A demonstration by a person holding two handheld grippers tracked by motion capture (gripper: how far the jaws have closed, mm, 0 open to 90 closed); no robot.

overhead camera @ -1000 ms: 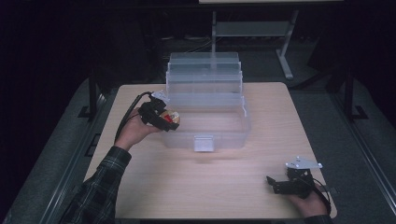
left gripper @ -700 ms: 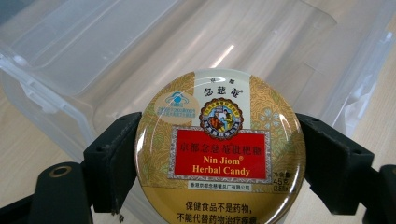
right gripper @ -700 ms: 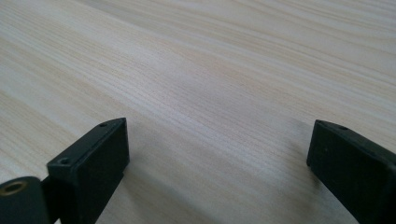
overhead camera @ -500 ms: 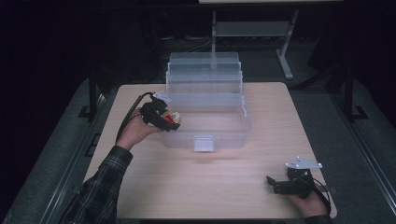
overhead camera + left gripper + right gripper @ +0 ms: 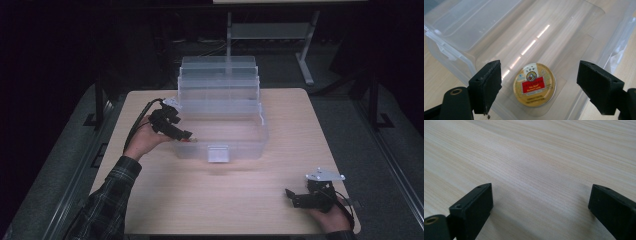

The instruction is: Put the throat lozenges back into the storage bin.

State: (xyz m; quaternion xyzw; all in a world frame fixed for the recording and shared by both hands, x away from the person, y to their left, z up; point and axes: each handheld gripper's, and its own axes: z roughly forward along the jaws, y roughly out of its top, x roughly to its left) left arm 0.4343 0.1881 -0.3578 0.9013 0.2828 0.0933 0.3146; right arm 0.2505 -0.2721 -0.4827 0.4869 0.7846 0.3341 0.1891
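Note:
A round gold tin [image 5: 534, 84] with a red label lies flat on the floor of a clear plastic box [image 5: 263, 131], near the box's left front corner. My left gripper [image 5: 184, 135] hangs over that corner's rim, tilted down into the box. In the left gripper view it [image 5: 540, 75] is open, its jaws wide apart above the tin and touching nothing. My right gripper [image 5: 294, 197] rests low at the table's front right, open, with bare wood between its jaws [image 5: 541, 200].
The box has stepped clear trays folded back behind it [image 5: 220, 75] and a latch [image 5: 218, 153] on its front wall. The pale wooden table [image 5: 225, 205] ends close to my right hand. A metal stand [image 5: 270, 30] is beyond the table.
The tin was held in my left gripper over the box's left edge. Now the jaws are open and the tin lies inside the box. The right gripper stayed put.

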